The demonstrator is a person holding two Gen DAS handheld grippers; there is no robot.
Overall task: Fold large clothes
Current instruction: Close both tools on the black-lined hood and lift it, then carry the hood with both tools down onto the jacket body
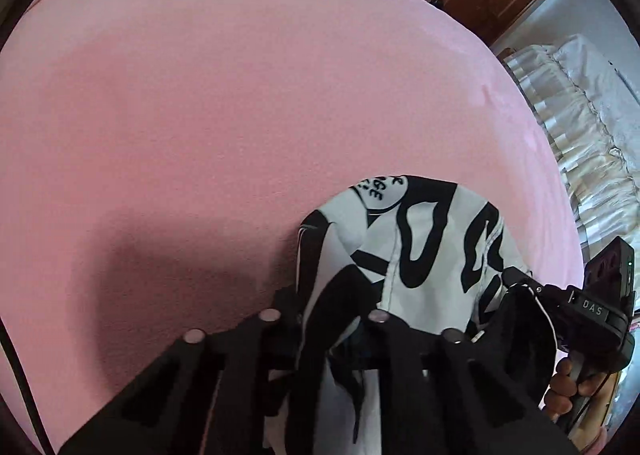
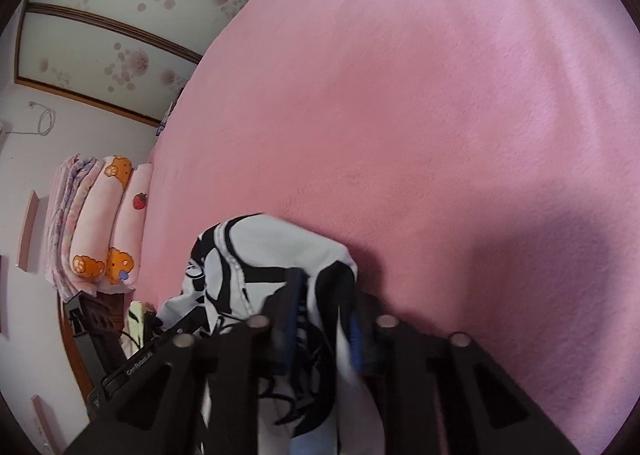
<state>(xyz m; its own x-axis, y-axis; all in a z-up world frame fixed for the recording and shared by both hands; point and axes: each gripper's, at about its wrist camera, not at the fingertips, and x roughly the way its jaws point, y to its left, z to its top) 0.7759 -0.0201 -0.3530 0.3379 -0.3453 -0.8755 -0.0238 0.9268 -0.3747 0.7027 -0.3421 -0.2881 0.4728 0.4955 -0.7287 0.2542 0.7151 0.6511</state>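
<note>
White garment (image 1: 424,239), bold black print, bunched, creased

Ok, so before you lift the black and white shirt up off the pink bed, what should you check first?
1. Left hand-held gripper has cloth between its fingers: ok, the black and white shirt is bunched there.
2. Right hand-held gripper has cloth too: ok, shirt fabric sits between the fingers.
3. Both are gripping edges or corners, not the middle: cannot tell, the shirt is crumpled.
4. Pink bed cover ahead has room to spread it: ok.
5. Bed cover not pinched along with the shirt: cannot tell.
</note>
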